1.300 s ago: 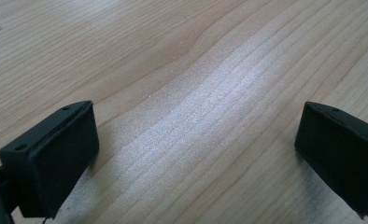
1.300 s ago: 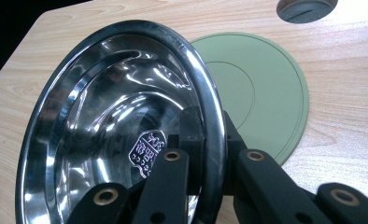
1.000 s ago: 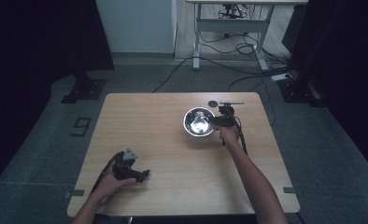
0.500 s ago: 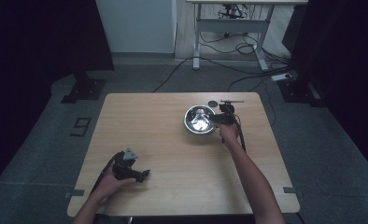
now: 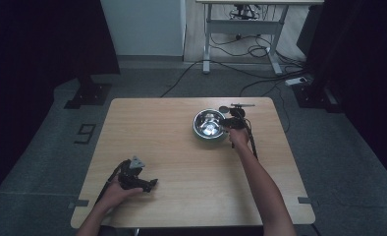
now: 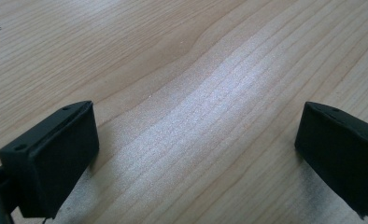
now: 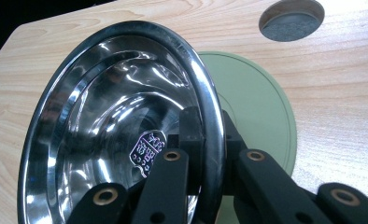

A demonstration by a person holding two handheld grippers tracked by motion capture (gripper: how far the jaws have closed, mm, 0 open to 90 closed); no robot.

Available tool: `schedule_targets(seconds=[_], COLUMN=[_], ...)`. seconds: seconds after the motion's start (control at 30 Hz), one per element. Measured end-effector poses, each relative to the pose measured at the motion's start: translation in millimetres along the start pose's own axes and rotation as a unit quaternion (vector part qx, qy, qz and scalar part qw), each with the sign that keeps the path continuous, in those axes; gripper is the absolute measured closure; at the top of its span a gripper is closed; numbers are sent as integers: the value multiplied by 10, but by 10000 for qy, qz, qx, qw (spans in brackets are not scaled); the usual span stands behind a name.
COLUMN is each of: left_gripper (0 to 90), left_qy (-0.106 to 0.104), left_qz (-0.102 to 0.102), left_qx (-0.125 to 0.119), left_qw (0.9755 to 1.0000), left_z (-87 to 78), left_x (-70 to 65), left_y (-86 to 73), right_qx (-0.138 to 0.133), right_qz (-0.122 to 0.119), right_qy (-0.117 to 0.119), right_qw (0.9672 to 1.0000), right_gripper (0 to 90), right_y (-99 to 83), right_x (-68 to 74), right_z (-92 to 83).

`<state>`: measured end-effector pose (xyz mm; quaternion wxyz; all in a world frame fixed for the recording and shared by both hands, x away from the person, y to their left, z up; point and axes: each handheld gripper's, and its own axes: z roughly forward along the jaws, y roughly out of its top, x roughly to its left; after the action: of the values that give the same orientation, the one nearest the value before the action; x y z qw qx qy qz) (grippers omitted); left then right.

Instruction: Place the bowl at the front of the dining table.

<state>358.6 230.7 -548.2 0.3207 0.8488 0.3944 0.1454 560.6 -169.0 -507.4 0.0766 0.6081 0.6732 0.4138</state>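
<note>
A shiny steel bowl [image 5: 208, 124] sits toward the table's far right. In the right gripper view the bowl [image 7: 116, 116] is tilted up, and my right gripper [image 7: 205, 135] is shut on its rim, one jaw inside and one outside. Under the bowl lies a flat green disc [image 7: 257, 112]. From above, the right gripper [image 5: 231, 123] sits at the bowl's right edge. My left gripper [image 5: 150, 184] rests on the table near the front left, held by a hand. Its jaws stand wide apart over bare wood, left gripper [image 6: 196, 154] open and holding nothing.
The wooden table [image 5: 181, 162] has a round cable hole [image 7: 292, 19] just beyond the bowl. A cable [image 5: 253, 142] trails along the right forearm. Past the table's far edge lie floor cables and a desk frame [image 5: 240, 29].
The bowl has shifted slightly and tilted in the right gripper's hold. The left gripper stays in place.
</note>
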Motion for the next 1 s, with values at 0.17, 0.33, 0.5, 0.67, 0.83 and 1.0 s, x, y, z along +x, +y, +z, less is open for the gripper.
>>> schedule_targets(seconds=[0.17, 0.33, 0.5, 0.67, 0.83, 1.0], left_gripper=[0, 0, 0, 0, 0, 0], left_qy=[-11, -13, -12, -12, -12, -12], left_qz=[5, 7, 8, 10, 7, 6], left_qx=[2, 1, 1, 2, 1, 1], left_qw=[10000, 10000, 10000, 10000, 10000, 10000], left_z=[2, 3, 3, 3, 3, 3], left_x=[0, -1, -1, -1, -2, -2], left_y=[3, 4, 4, 3, 4, 3], right_qx=[-25, -9, 33, -13, -50, -18], right_qz=[102, 101, 109, 73, 110, 247], right_qy=[-53, -45, -48, -28, -38, -160], right_qw=[9999, 9999, 9999, 10000, 9999, 9996], right_gripper=[856, 856, 856, 856, 856, 856], right_y=[-1, -6, 9, 57, 68, 63], right_x=[-62, -59, -50, 0, -10, -95], right_z=[47, 66, 89, 104, 131, 164])
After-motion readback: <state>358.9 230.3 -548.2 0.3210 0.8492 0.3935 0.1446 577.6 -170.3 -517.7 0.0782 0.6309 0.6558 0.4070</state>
